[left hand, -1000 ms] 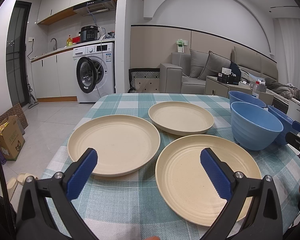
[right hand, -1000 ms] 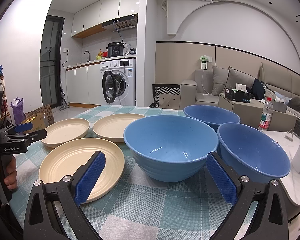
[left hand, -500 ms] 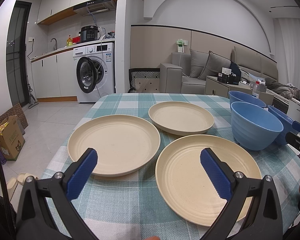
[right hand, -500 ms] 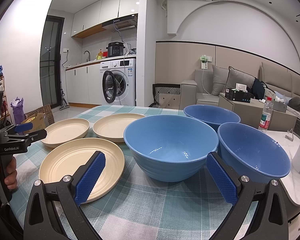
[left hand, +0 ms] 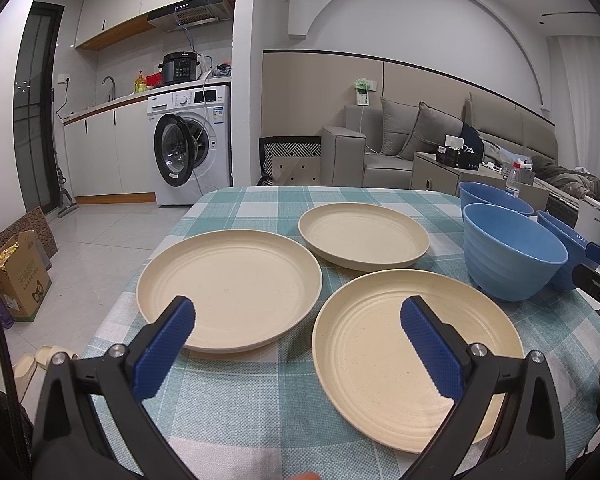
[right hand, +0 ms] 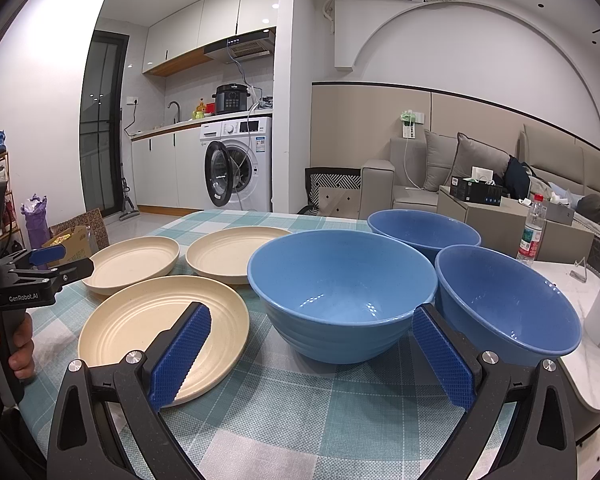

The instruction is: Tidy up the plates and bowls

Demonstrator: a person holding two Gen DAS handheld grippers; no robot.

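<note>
On the table covered with a teal and white checked tablecloth [left hand: 276, 408] lie three round cream-coloured plastic plates and stand three round blue plastic bowls. The left gripper [left hand: 296, 344] with its black frame and blue ribbed pads hangs low over the near edge of the table; its two fingers are spread wide and hold nothing. Under its left finger is the near-left cream plate [left hand: 230, 288], and under its right finger is the near-right cream plate [left hand: 416, 356]; these two plates are just beside each other. The far cream plate [left hand: 364, 236] sits behind them, near both. To the right of the plates stand the bowls: the nearest blue bowl [left hand: 512, 254], the far blue bowl [left hand: 494, 198] behind it, and the right blue bowl [left hand: 556, 236], of which only a part shows in the left wrist view. The right gripper [right hand: 310, 350] is also wide open and empty, and it hangs above the cloth in front of the nearest blue bowl [right hand: 342, 294]. The right blue bowl [right hand: 508, 304] is just beside that one, and I cannot tell if they touch. All bowls stand upright. In the room behind are a white washing machine [left hand: 194, 146] and a grey sofa [left hand: 400, 148].
</note>
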